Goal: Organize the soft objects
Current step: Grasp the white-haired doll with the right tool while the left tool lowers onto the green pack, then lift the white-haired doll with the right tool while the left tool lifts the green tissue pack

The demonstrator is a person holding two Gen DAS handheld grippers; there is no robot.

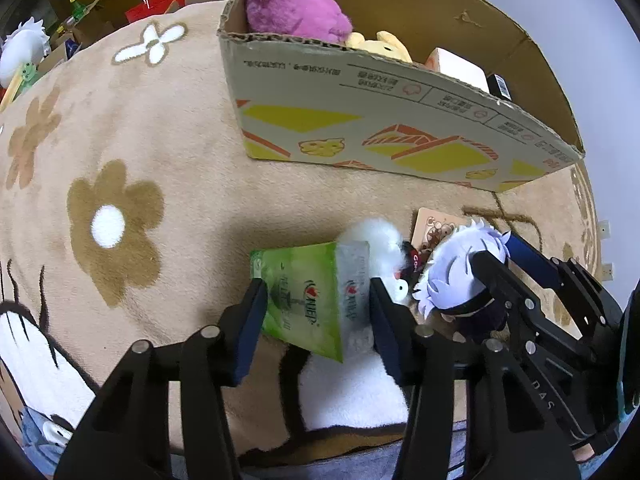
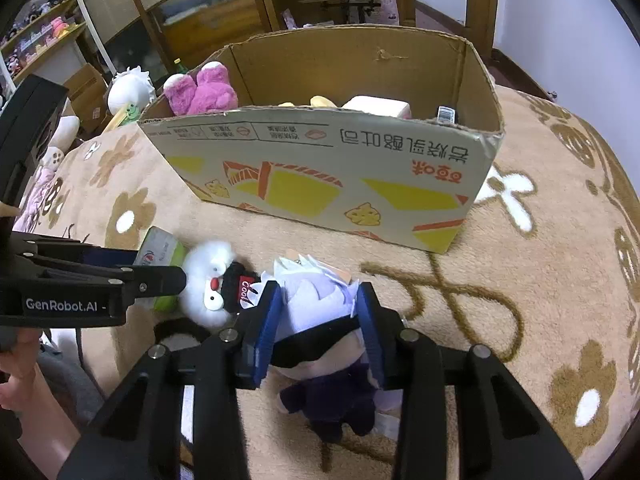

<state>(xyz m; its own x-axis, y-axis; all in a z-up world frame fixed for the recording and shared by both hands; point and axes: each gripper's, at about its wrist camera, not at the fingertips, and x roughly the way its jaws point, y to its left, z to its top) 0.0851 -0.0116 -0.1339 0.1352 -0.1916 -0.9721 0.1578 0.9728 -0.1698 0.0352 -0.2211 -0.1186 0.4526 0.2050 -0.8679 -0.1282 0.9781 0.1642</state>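
From the left wrist, the left gripper (image 1: pixel 316 304) clamps a green tissue pack (image 1: pixel 304 300) on the floral rug (image 1: pixel 160 152), short of the cardboard box (image 1: pixel 360 120) holding a pink plush (image 1: pixel 288 0). From the right wrist, the right gripper (image 2: pixel 318 324) squeezes a white-haired doll (image 2: pixel 316 320) beside a white fluffy plush (image 2: pixel 212 280).

The setting was a home room: flower-patterned rug (image 2: pixel 560 280), wooden shelves (image 2: pixel 44 36) holding plush toys, cardboard box (image 2: pixel 320 168).
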